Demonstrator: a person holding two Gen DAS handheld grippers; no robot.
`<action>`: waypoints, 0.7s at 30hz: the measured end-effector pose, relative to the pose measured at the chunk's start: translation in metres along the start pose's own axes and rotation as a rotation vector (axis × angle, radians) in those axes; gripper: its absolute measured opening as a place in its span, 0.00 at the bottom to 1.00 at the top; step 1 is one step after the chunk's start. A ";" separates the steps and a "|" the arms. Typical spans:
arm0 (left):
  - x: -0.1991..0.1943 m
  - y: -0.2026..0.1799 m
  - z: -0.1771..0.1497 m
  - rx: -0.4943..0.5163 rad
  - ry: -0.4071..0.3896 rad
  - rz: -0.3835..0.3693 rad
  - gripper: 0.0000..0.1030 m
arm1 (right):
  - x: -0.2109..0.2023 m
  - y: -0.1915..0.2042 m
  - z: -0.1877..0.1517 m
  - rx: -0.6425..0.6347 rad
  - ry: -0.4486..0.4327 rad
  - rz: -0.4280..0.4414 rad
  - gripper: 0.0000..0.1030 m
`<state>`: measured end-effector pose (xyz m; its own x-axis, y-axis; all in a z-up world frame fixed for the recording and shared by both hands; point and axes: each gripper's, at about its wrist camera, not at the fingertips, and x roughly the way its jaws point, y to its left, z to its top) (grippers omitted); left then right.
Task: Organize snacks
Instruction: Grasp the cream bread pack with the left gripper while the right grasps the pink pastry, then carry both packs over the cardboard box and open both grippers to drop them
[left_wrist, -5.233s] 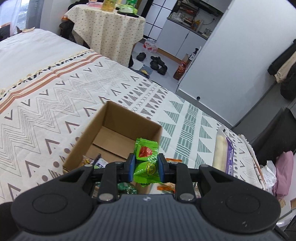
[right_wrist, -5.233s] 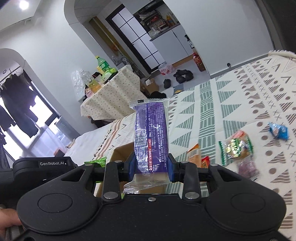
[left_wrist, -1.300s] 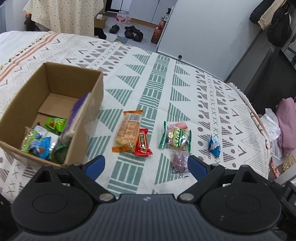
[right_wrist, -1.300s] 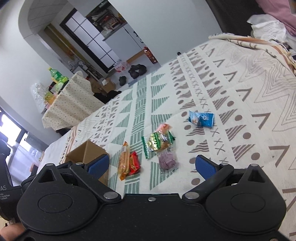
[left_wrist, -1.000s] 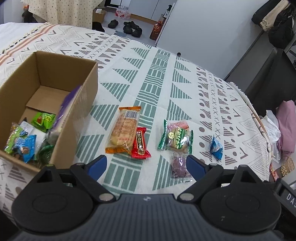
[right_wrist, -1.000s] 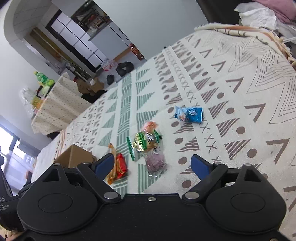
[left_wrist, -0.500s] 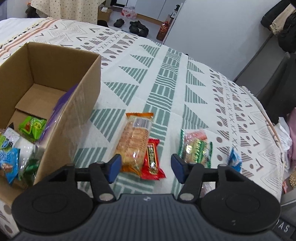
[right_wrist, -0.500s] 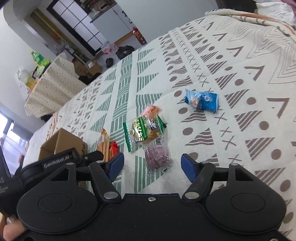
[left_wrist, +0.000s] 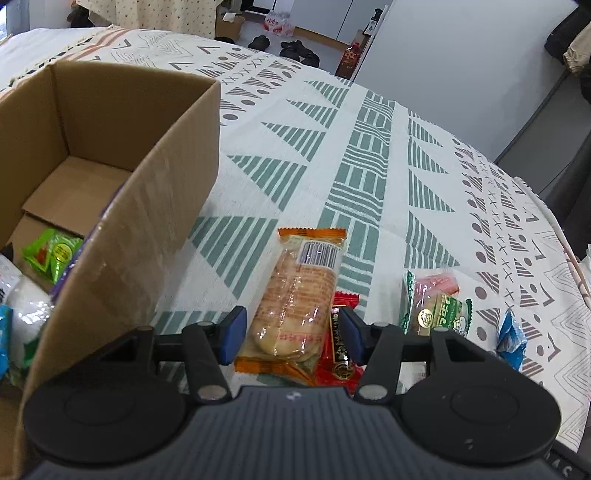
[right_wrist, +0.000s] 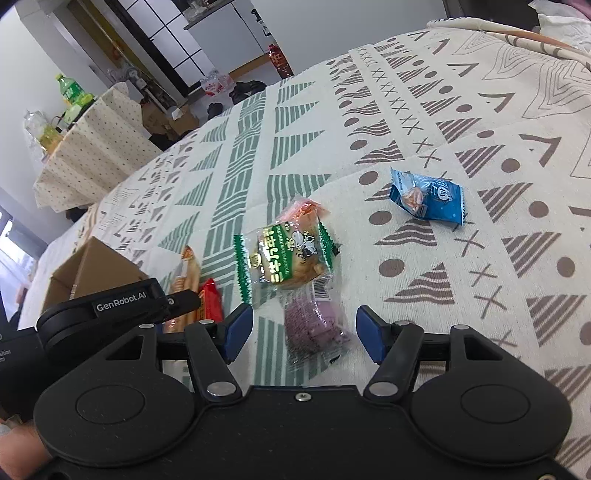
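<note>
My left gripper (left_wrist: 291, 334) is open, its blue pads either side of the near end of an orange-wrapped biscuit pack (left_wrist: 295, 299) and a small red bar (left_wrist: 338, 350) lying on the patterned cover. The cardboard box (left_wrist: 147, 206) stands to the left and holds several snacks, among them a green packet (left_wrist: 51, 254). My right gripper (right_wrist: 304, 334) is open around a purple snack (right_wrist: 314, 328). A green-edged pastry pack (right_wrist: 286, 254) lies just beyond it and a blue packet (right_wrist: 426, 195) farther right. The left gripper body (right_wrist: 118, 302) shows in the right wrist view.
The patterned bed cover (left_wrist: 369, 155) spreads all around. A cloth-covered side table (right_wrist: 92, 147) with bottles stands beyond the bed. Shoes (left_wrist: 291, 48) lie on the floor by white cabinets. The bed's right edge (left_wrist: 569, 251) is close.
Both grippers have dropped toward the cover and narrowed. The left has come down around the orange pack and red bar, the right around the purple snack. Earlier each let a snack go into the box.
</note>
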<state>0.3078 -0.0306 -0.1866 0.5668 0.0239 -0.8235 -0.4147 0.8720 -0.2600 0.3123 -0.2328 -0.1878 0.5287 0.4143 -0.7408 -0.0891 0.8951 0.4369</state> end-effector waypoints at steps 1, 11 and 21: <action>0.001 -0.001 0.000 -0.002 -0.002 0.000 0.53 | 0.003 0.000 0.000 0.005 0.003 -0.005 0.60; -0.003 -0.002 0.000 -0.003 0.009 -0.031 0.33 | 0.014 0.003 -0.004 -0.029 0.025 -0.041 0.33; -0.036 -0.004 0.000 0.001 -0.028 -0.037 0.32 | -0.004 0.007 -0.002 -0.023 0.003 -0.014 0.29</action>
<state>0.2893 -0.0350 -0.1558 0.6017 0.0054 -0.7987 -0.3924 0.8730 -0.2897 0.3076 -0.2276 -0.1824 0.5274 0.4024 -0.7483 -0.1014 0.9043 0.4148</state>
